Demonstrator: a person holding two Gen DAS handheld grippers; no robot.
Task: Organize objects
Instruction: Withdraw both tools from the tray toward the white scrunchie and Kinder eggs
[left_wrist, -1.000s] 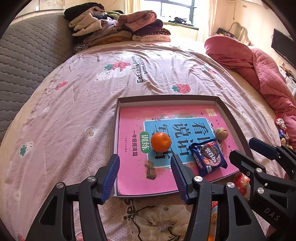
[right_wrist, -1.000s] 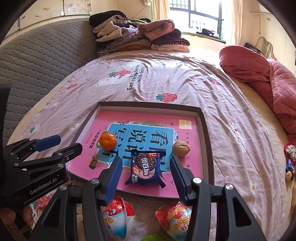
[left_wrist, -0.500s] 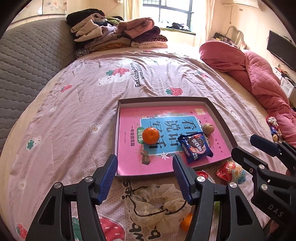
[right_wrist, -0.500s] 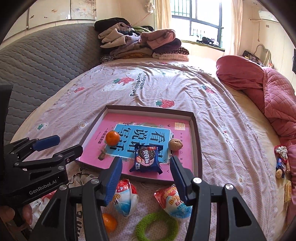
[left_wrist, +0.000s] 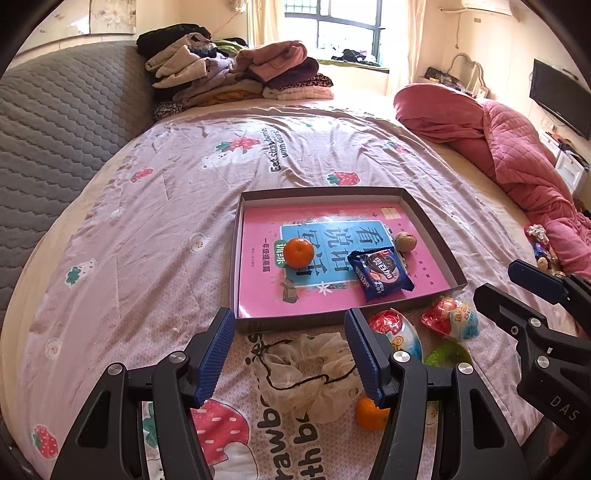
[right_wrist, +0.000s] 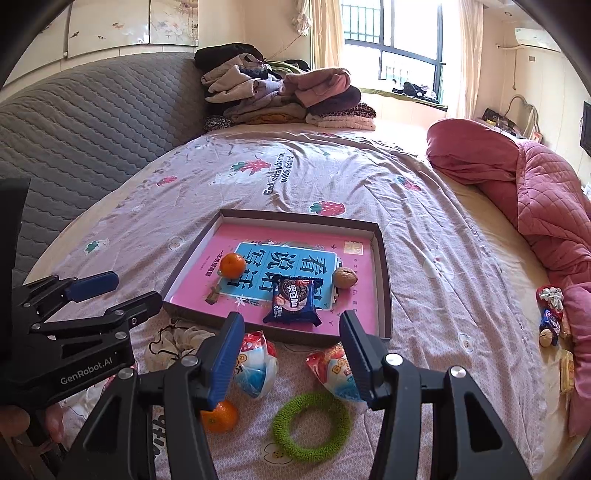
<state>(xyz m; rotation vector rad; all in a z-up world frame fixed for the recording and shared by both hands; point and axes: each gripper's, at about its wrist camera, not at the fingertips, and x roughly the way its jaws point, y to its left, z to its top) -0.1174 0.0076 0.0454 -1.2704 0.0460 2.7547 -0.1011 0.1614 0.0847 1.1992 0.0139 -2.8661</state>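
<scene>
A shallow brown box (left_wrist: 436, 236) (right_wrist: 384, 266) lies on the bed, lined with a pink book. In it are an orange (left_wrist: 298, 252) (right_wrist: 232, 265), a walnut (left_wrist: 405, 242) (right_wrist: 344, 277) and a blue cookie packet (left_wrist: 382, 274) (right_wrist: 293, 301). In front of the box lie a cream scrunchie (left_wrist: 306, 373), two red-and-blue snack packets (right_wrist: 255, 363) (right_wrist: 332, 367), a second orange (right_wrist: 219, 415) and a green ring (right_wrist: 312, 424). My left gripper (left_wrist: 291, 354) is open and empty above the scrunchie. My right gripper (right_wrist: 291, 356) is open and empty above the packets.
A pile of folded clothes (left_wrist: 236, 70) sits at the far end of the bed. A pink quilt (right_wrist: 535, 192) lies along the right side with small items (right_wrist: 550, 314) next to it. A grey padded headboard (left_wrist: 55, 122) runs along the left.
Both grippers have pulled back from the box and risen. The scrunchie, packets, second orange and green ring have come into view in front of the box.
</scene>
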